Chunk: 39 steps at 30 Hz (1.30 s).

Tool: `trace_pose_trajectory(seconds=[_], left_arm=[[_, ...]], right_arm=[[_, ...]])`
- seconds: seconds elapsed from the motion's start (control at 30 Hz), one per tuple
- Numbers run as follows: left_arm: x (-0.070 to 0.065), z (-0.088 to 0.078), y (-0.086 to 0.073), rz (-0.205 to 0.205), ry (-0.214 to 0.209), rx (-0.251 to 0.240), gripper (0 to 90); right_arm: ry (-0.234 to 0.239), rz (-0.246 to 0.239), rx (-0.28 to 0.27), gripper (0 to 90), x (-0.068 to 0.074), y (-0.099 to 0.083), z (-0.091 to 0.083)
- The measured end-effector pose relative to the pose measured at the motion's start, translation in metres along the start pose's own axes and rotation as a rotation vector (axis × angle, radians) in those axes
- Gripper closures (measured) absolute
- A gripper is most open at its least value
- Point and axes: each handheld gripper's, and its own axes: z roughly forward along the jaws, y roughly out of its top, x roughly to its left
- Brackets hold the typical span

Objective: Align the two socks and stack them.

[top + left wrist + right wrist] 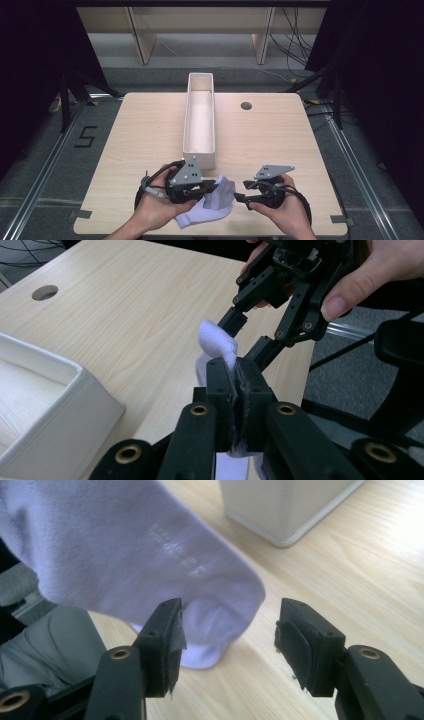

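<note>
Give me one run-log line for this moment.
left gripper: shut on sock | right gripper: open, beside sock, not gripping | sock: lifted at one end, rest on table | white bin: behind grippers

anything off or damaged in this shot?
One thing: the pad lining on the right gripper looks frayed, its edge peeling off the left finger. Otherwise normal: the left gripper is shut on the white sock, and the long box sits straight.
</note>
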Motion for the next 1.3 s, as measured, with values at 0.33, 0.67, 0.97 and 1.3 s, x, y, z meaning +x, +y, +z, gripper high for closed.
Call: trace_pose_trajectory(seconds=[0.33, 0.67, 0.97, 1.3], left_arm=[[0.005, 0.007, -0.047, -0.102, 0.111, 0.078, 84.7], [0.011, 0.005, -0.104, -0.152, 0.253, 0.191, 83.3], [0.012, -0.009, -0.108, -0.216, 0.269, 0.155, 84.0], [0.009, -0.020, -0.104, -0.304, 0.237, 0.143, 85.4]], right_arm=[[0.001, 0.038, 0.026, 45.8, -0.002, -0.004, 0.007], [-0.057, 0.193, 0.152, 60.8, 0.007, -0.009, 0.037], [-0.069, 0.119, 0.123, 62.8, 0.014, -0.001, 0.043], [-0.073, 0.130, 0.173, 64.8, 0.019, -0.001, 0.054]])
